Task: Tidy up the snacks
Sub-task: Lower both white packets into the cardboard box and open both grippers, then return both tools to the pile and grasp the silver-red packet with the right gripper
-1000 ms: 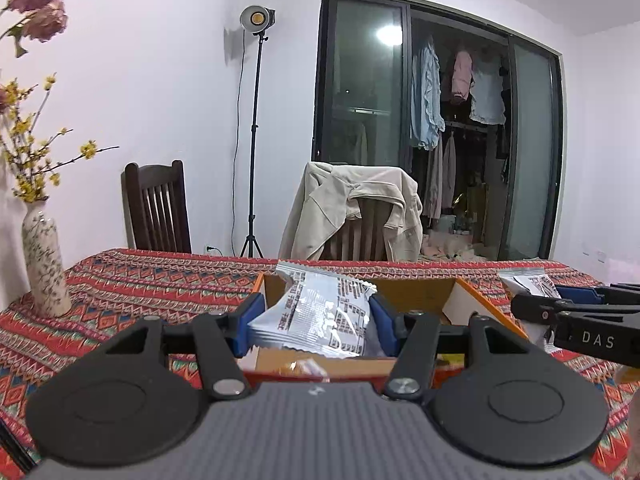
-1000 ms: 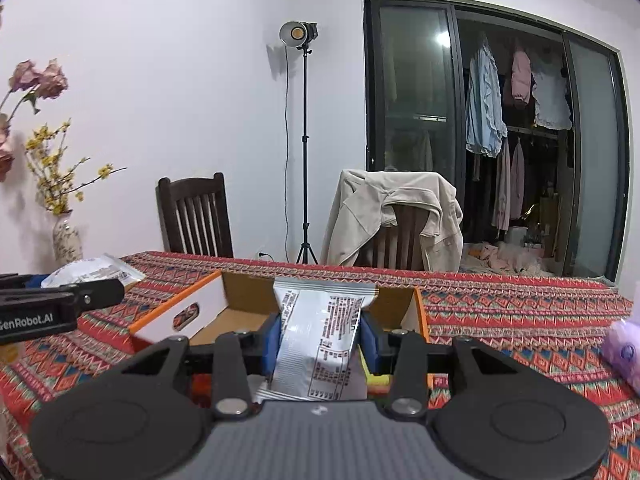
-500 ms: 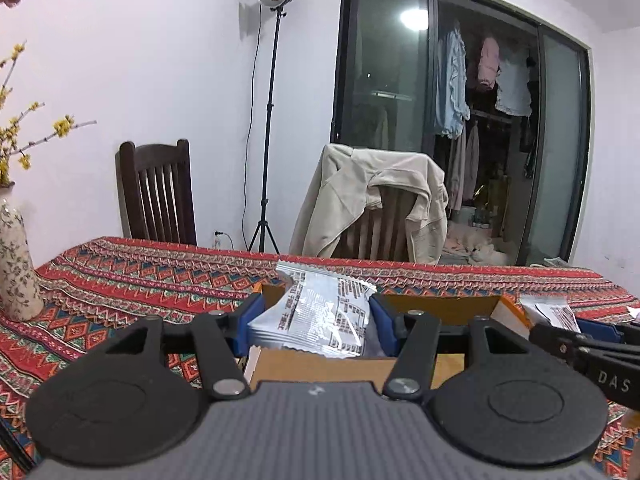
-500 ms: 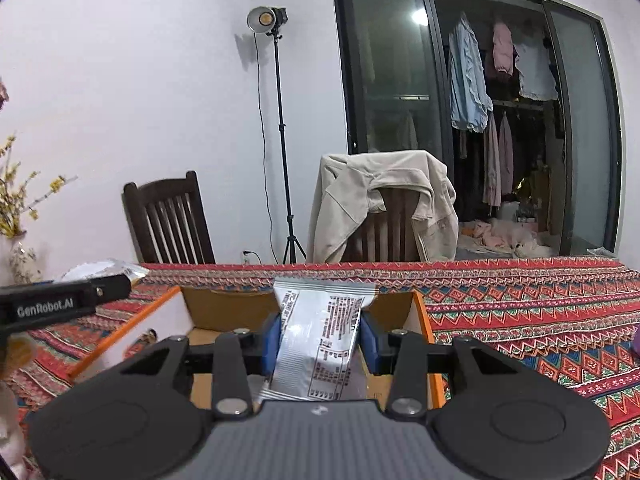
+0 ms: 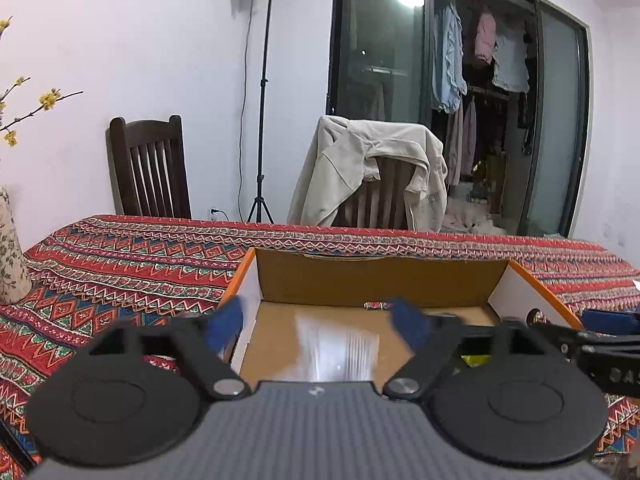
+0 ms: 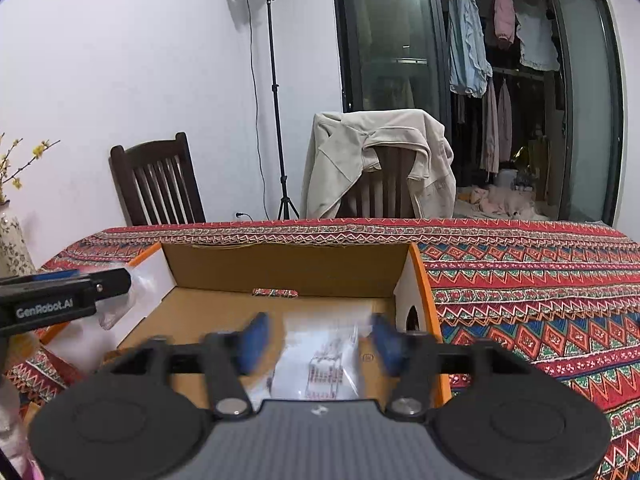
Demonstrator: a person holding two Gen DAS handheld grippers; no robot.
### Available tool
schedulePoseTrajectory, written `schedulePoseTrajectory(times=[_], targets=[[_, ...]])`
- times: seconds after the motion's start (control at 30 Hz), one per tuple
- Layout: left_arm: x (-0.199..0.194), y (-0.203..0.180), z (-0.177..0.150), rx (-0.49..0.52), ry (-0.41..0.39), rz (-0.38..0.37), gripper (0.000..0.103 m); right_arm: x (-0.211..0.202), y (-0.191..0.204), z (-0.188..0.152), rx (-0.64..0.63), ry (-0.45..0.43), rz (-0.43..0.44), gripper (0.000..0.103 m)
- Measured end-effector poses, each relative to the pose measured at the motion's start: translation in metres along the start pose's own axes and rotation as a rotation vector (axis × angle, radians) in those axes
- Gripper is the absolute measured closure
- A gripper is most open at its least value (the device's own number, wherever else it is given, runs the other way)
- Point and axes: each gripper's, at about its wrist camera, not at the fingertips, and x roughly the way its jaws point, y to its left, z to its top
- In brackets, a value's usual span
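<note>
An open cardboard box (image 5: 536,284) with orange rims stands on the patterned tablecloth, and both grippers hang over it. In the left wrist view my left gripper (image 5: 316,326) has its jaws opening, with the blue pads (image 5: 226,326) far apart. A silver snack packet (image 5: 340,352) shows blurred below them over the box floor, free of the pads. In the right wrist view my right gripper (image 6: 320,342) is opening too. A second silver packet (image 6: 324,360) lies loose in the box (image 6: 420,280) between its spread pads (image 6: 386,344), untouched.
A flowered vase (image 5: 10,256) stands at the table's left edge. Behind the table are a dark wooden chair (image 5: 150,168), a chair draped with a beige jacket (image 5: 372,172) and a light stand (image 5: 262,120). A clear plastic bag (image 6: 136,292) lies beside the box's left wall.
Both grippers moved forward and down over the box, then spread their jaws. The two silver packets they gripped have slipped free and dropped into the box.
</note>
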Motion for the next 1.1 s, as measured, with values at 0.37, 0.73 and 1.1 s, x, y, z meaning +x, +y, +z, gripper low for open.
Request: schedulePoseTrajectory(times=[0.37, 0.73, 1.1], targets=[[-0.007, 0.006, 0.000, -0.038, -0.006, 0.005, 0.000, -0.015, -0.001, -0.001, 0.019, -0.050, 0.010, 0.000], [-0.024, 0.004, 0.005, -0.042, -0.039, -0.010, 0.000, -0.031, 0.000, 0.000, 0.011, -0.094, 0.001, 0.000], [-0.058, 0.001, 0.022, -0.070, -0.081, -0.029, 0.000, -0.054, 0.005, 0.013, 0.005, -0.117, 0.023, 0.000]])
